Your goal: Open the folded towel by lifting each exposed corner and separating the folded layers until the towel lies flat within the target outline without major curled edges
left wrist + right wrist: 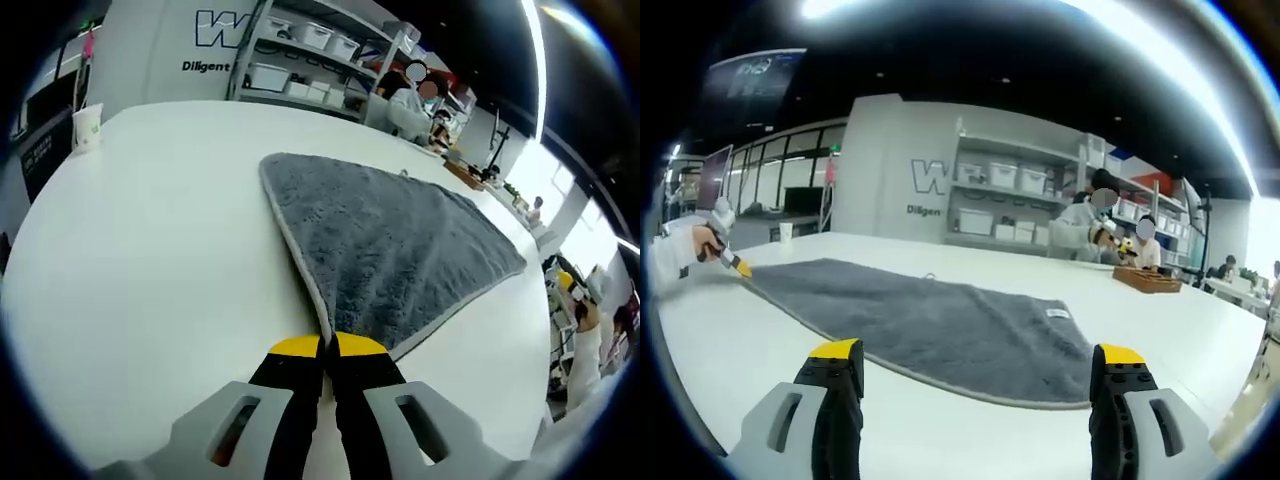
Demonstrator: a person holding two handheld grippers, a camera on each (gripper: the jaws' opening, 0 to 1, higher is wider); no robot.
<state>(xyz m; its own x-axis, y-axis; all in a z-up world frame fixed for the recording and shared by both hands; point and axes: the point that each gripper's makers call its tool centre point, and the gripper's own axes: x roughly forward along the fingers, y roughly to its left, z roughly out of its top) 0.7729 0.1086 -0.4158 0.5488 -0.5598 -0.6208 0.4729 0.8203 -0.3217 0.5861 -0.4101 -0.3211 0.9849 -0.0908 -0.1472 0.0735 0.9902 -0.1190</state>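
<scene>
A grey towel [395, 245] with a pale hem lies spread on the white table [160, 260]. My left gripper [327, 347] is shut on the towel's near corner, its yellow-tipped jaws pressed together over the hem. In the right gripper view the same towel [940, 325] stretches across the table ahead of my right gripper [978, 365], which is open with its jaws far apart and nothing between them, just short of the towel's near edge. The left gripper [740, 268] shows at the far left, holding the towel's corner.
A paper cup [87, 127] stands near the table's far left edge. Shelves with white bins [300, 45] line the back wall. People sit at the far side [1095, 225] beside a wooden tray [1147, 279].
</scene>
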